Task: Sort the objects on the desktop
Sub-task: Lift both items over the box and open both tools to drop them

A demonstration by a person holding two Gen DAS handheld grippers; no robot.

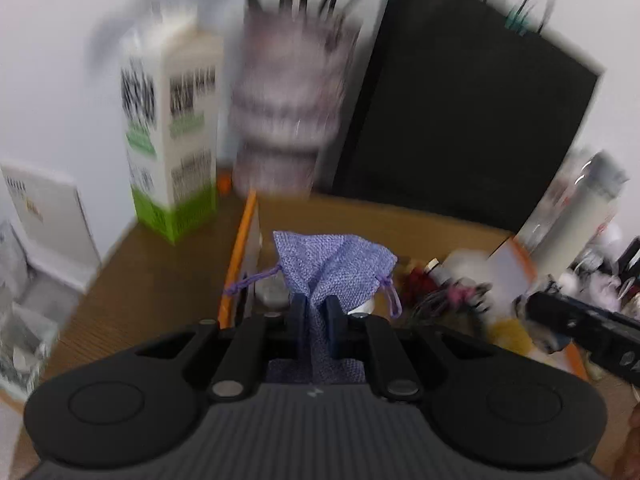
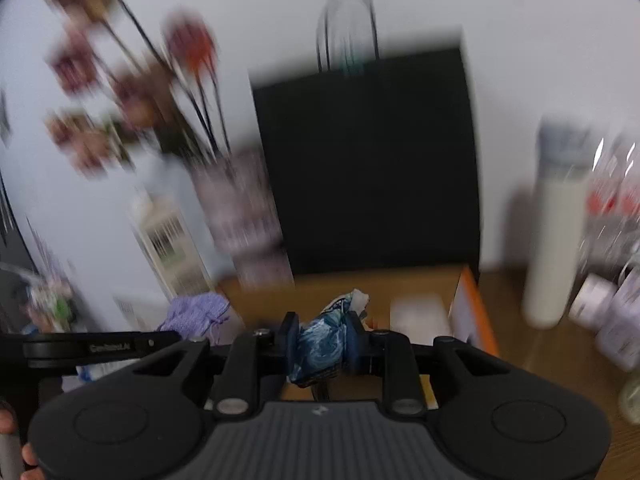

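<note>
My left gripper (image 1: 318, 312) is shut on a lilac woven drawstring pouch (image 1: 332, 268) and holds it above an open cardboard box (image 1: 400, 220) with orange edges. The pouch also shows at the left of the right wrist view (image 2: 196, 314). My right gripper (image 2: 320, 340) is shut on a crumpled blue and white wrapper (image 2: 322, 340) over the same box (image 2: 340, 284). The right gripper's body shows at the right edge of the left wrist view (image 1: 584, 328). Both views are motion blurred.
A white and green carton (image 1: 172, 140) and a patterned vase with flowers (image 1: 288, 112) stand at the back left. A black paper bag (image 1: 460, 112) stands behind the box. A white bottle (image 2: 556, 232) and small jars (image 2: 596, 304) stand at the right. Small colourful items (image 1: 440, 284) lie in the box.
</note>
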